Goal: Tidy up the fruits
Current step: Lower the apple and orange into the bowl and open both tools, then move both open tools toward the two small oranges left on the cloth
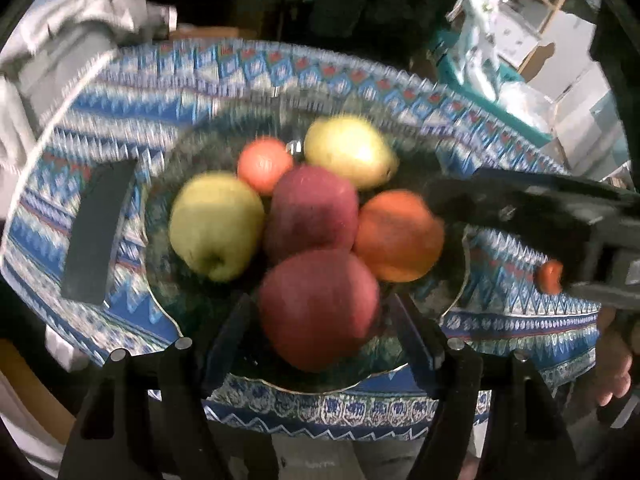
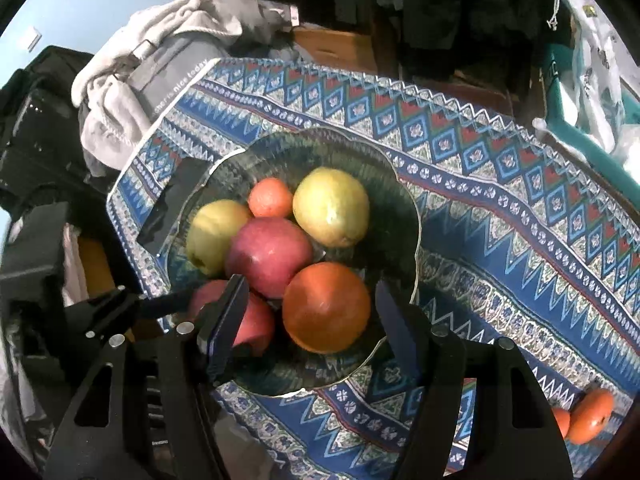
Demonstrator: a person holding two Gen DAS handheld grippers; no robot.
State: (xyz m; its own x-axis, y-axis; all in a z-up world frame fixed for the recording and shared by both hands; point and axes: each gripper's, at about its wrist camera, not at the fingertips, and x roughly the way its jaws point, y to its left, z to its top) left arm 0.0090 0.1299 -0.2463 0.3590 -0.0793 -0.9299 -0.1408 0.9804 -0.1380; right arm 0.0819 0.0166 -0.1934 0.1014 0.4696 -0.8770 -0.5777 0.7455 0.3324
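Note:
A dark glass bowl (image 1: 160, 312) (image 2: 416, 216) on the patterned cloth holds several fruits. My left gripper (image 1: 324, 320) is shut on a red apple (image 1: 320, 308) at the bowl's near side, its pads against the apple's two flanks. In the right wrist view its finger meets that apple (image 2: 256, 320) from the left. My right gripper (image 2: 310, 284) hangs open over an orange (image 2: 326, 306) (image 1: 400, 236), with gaps on both sides. A second red apple (image 1: 312, 208), a green apple (image 1: 216, 224), a yellow fruit (image 1: 348, 152) and a small tangerine (image 1: 264, 164) lie behind.
Two orange fruits (image 2: 592, 416) lie loose on the cloth to the right of the bowl. A flat black object (image 1: 98, 232) sits left of the bowl. Grey clothing (image 2: 120, 92) is heaped past the table's far left corner. A hand (image 1: 616, 372) shows at right.

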